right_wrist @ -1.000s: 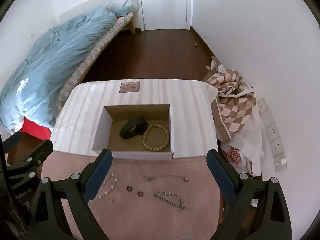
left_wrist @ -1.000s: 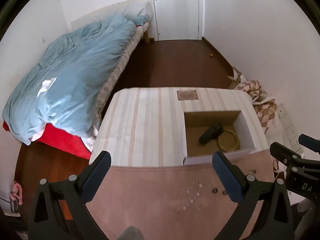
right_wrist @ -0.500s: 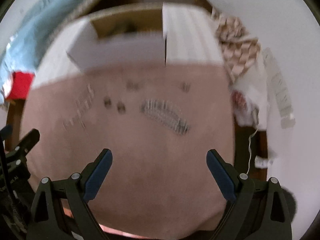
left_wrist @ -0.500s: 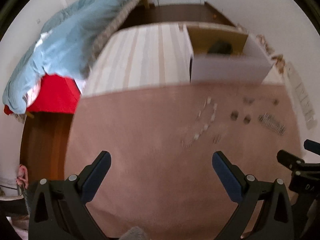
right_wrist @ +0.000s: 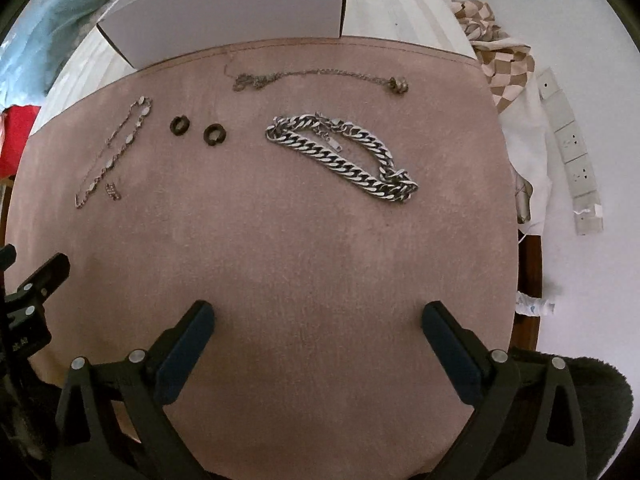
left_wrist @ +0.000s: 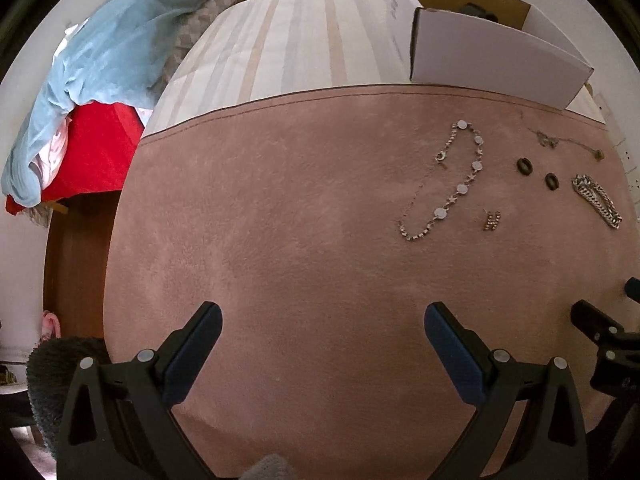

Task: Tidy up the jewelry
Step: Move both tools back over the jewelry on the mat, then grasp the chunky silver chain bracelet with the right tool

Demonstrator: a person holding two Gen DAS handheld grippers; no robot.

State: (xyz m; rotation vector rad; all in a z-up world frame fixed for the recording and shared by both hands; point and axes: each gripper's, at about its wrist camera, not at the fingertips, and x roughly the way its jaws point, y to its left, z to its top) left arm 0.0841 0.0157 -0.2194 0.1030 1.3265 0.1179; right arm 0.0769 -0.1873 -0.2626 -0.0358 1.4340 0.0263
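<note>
On the table, a pink mat [left_wrist: 304,208] covers the near half, a soft, plain ground that keeps small pieces from sliding and easy to see. Behind it, touching its far edge, stands an open white box [right_wrist: 224,12], likely where the jewelry is meant to go; something dark shows inside it from the left view, too hidden to name.

Laid out well apart on the mat, each piece can be picked singly. Largest is the curb chain [right_wrist: 340,156], doubled on itself at the right. A thin chain [right_wrist: 316,78] lies beyond it, near the box. At the left lies a disc bracelet [left_wrist: 450,184], with a small charm [left_wrist: 492,221] just beside it. Two dark rings [right_wrist: 198,129] sit between bracelet and curb chain.

Both grippers hover over bare mat, short of every piece, so I judge that nothing is picked yet. The left gripper [left_wrist: 322,320] has its fingers wide apart and empty. The right gripper [right_wrist: 318,316], pointing down, has just been opening its jaws, with nothing between them, probably readying for the curb chain nearest ahead.
</note>
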